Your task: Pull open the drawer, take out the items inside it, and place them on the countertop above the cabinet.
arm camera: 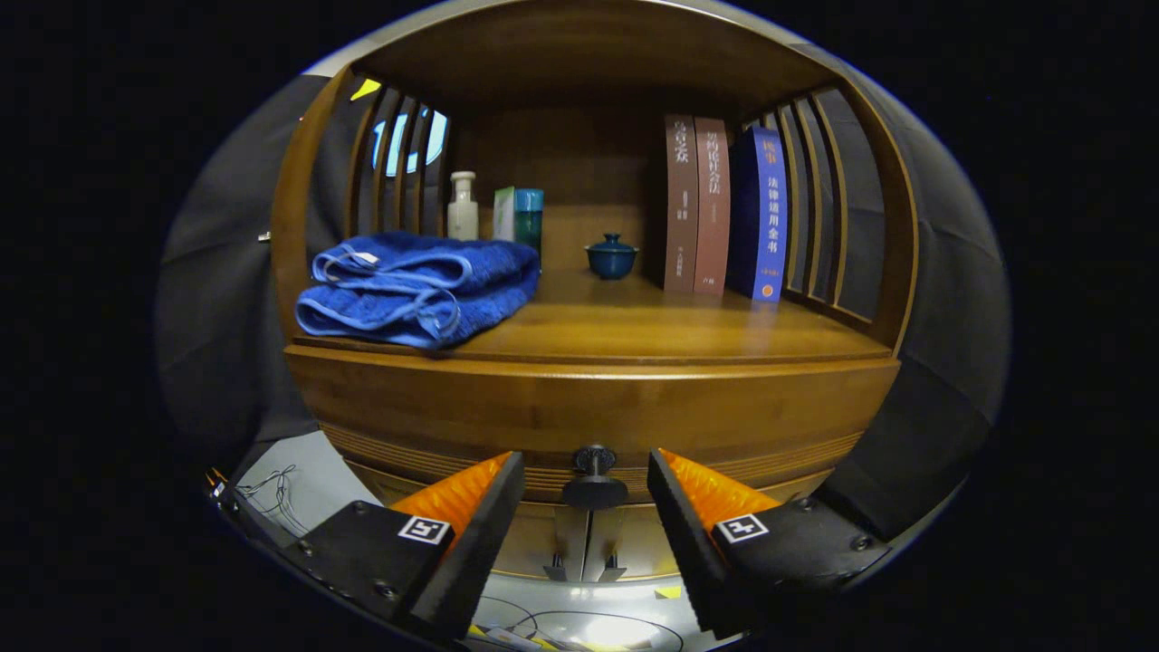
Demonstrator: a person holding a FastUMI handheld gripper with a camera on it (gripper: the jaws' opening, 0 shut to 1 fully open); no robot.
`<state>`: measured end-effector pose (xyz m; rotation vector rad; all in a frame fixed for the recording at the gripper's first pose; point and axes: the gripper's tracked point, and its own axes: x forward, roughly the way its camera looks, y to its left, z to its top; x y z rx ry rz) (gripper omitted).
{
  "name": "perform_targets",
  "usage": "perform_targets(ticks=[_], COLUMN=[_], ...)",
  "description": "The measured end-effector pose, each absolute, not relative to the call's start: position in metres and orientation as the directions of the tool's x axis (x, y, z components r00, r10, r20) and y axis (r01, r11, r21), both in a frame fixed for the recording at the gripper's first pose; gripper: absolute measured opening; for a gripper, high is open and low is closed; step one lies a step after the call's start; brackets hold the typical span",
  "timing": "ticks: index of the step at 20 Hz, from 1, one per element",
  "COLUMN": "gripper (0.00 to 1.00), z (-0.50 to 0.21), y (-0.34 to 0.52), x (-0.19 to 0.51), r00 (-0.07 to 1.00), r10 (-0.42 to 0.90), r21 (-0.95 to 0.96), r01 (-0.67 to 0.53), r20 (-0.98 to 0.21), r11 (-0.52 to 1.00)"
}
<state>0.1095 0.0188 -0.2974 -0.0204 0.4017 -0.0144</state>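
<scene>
Between your spread jaws, just ahead of the fingertips, sits the small dark round knob [594, 475] of the wooden drawer [589, 426]; the gripper [587, 493] holds nothing and neither finger touches the knob yet. That knob is your only handhold: it looks hard, smooth and narrow on a short stem, so I'd judge it slippery unless you close squarely on its head or behind it, then pull straight out. The drawer front is stiff, curved wood and probably slides with some weight; a crooked pull could make the pads slip off. It is shut, so what lies inside cannot be told. Above it the brown wooden tabletop [652, 330] of the cabinet already carries a folded blue towel [416, 285], soft and bulky, a pale pump bottle [463, 206], a green and teal box [519, 215], a small dark-blue lidded ceramic cup [612, 255], likely fragile, and three upright books [724, 206]. Free room lies between towel and books.
</scene>
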Motion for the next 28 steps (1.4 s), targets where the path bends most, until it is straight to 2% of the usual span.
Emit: perform_targets(ticks=[3,7,8,9,10,12,13,14,18,28], gripper=[0.81,0.53,0.53,0.47,0.47,0.40,0.40,0.27,0.28,0.28], z=[-0.309,-0.316,-0.314,-0.315,-0.317,-0.315,-0.316,-0.311,-0.314,-0.310], y=[0.017,0.012,0.011,0.010,0.012,0.011,0.012,0.012,0.012,0.010], x=[0.118,0.126,0.121,0.125,0.125,0.122,0.125,0.119,0.110,0.019], r00=[0.913,0.909,0.909,0.908,0.908,0.903,0.904,0.901,0.892,0.871], r10=[-0.035,-0.049,-0.049,-0.051,-0.051,-0.048,-0.048,-0.042,-0.027,-0.011], r21=[-0.035,-0.036,-0.031,-0.035,-0.039,-0.046,-0.042,-0.041,-0.056,-0.047], r01=[0.023,0.038,0.040,0.040,0.038,0.032,0.034,0.027,0.002,-0.014], r20=[-0.407,-0.415,-0.413,-0.416,-0.415,-0.426,-0.426,-0.431,-0.451,-0.491], r11=[0.999,0.999,0.999,0.999,0.999,0.998,0.999,0.999,0.998,0.999])
